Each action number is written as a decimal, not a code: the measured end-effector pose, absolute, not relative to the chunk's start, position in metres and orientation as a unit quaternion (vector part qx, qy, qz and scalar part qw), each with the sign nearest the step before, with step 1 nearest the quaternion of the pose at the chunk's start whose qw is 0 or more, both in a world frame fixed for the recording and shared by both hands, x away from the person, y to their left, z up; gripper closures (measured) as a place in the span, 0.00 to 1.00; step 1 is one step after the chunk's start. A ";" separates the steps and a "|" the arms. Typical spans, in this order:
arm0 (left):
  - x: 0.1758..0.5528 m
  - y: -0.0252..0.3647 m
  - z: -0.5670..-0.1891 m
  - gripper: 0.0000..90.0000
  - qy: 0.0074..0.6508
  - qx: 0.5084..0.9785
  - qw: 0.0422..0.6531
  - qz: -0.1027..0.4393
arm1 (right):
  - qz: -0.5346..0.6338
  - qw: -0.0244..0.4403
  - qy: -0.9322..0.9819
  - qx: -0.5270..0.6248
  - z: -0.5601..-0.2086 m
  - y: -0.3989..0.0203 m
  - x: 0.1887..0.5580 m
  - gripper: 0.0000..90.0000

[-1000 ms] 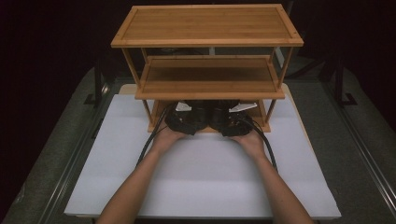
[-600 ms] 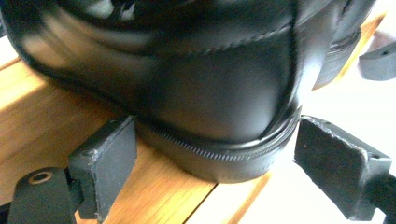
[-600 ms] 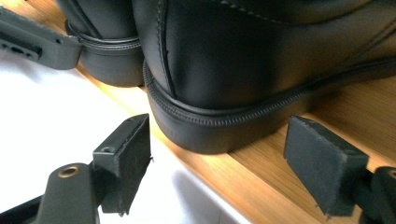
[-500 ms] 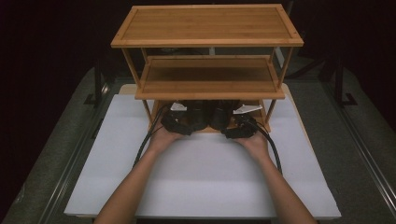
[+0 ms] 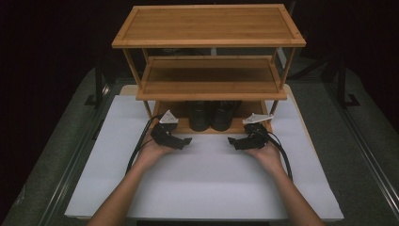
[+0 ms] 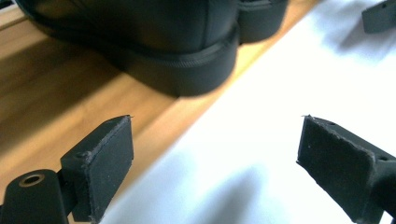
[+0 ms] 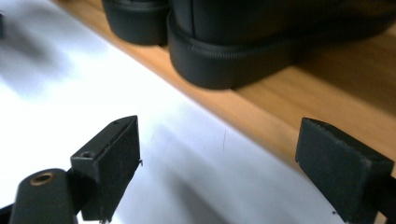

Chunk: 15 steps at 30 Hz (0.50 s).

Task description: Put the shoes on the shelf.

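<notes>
Two black shoes [image 5: 212, 114] stand side by side on the bottom board of a wooden rack [image 5: 209, 41]. Their heels point out at the person, and the pair sits right in the middle, tucked under the two upper shelves. I think they were put there so they are neat and out of the way.

In the left gripper view a shoe heel [image 6: 187, 70] rests on the wood near the front edge. In the right gripper view the other heel [image 7: 224, 60] rests the same way.

The left gripper [image 5: 185, 141] is just in front of the rack, over the white board [image 5: 202, 188]. Its jaws are wide apart and hold nothing. The right gripper [image 5: 233, 142] is across from it on the other side. Its jaws have just been opening, and there is nothing between them either. Both grippers point in toward each other, with a gap between them.

Both are a little way from the shoes and do not touch them. It looks to me like the shoes are put away and the job on this shelf is done.
</notes>
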State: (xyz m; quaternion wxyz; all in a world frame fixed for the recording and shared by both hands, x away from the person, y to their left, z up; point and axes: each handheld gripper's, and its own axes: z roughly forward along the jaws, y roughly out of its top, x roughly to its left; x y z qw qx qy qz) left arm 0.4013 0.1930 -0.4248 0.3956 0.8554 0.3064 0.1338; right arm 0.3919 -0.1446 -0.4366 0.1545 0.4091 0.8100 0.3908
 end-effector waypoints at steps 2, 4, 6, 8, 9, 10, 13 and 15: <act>0.391 0.200 -0.425 0.11 0.306 0.854 0.398 0.134 | 0.391 0.152 0.812 0.406 -0.435 -0.148 0.384 0.14; 0.386 0.203 -0.425 0.11 0.307 0.853 0.401 0.132 | 0.391 0.148 0.812 0.407 -0.434 -0.150 0.380 0.14; 0.372 0.213 -0.425 0.11 0.307 0.856 0.394 0.134 | 0.392 0.144 0.814 0.404 -0.433 -0.157 0.367 0.13; 0.363 0.221 -0.425 0.11 0.308 0.856 0.392 0.136 | 0.391 0.143 0.815 0.403 -0.433 -0.162 0.358 0.13; 0.358 0.225 -0.425 0.11 0.309 0.856 0.391 0.136 | 0.393 0.139 0.814 0.405 -0.433 -0.164 0.353 0.12; 0.358 0.225 -0.425 0.11 0.309 0.856 0.391 0.136 | 0.394 0.137 0.813 0.407 -0.432 -0.166 0.348 0.12; 0.341 0.240 -0.430 0.11 0.309 0.860 0.380 0.140 | 0.389 0.145 0.815 0.405 -0.431 -0.174 0.333 0.11; 0.332 0.248 -0.433 0.11 0.315 0.861 0.374 0.138 | 0.388 0.150 0.814 0.406 -0.433 -0.180 0.324 0.11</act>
